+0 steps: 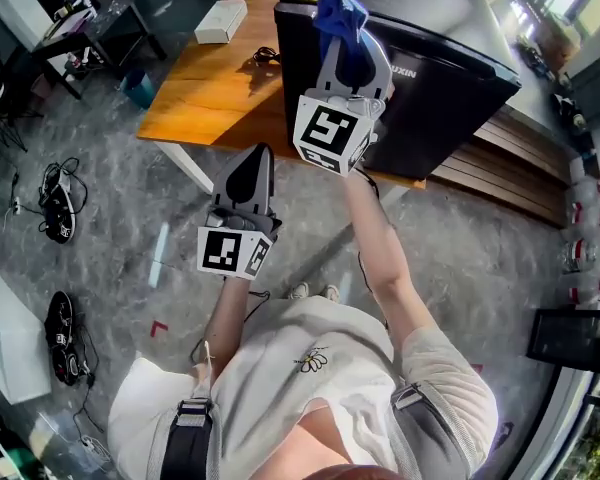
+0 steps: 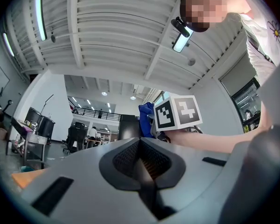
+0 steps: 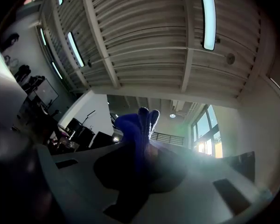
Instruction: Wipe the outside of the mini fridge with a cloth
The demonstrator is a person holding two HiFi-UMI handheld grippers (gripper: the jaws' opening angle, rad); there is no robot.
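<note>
The right gripper [image 1: 345, 53] covers part of the fridge [image 1: 440, 88] front and the start of its lettering. In the right gripper view, the cloth [image 3: 136, 132] hides the jaw tips and glare washes out the lower right. The table [image 1: 205, 98] passes out of sight behind the fridge.

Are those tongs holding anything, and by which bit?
The right tongs pinch a blue cloth by a bunched fold; the left tongs are shut, empty.

Left tool [image 1: 251, 161] sits low with jaws together; right tool [image 1: 346, 36], arm outstretched, clamps the cloth [image 1: 336, 8].
</note>
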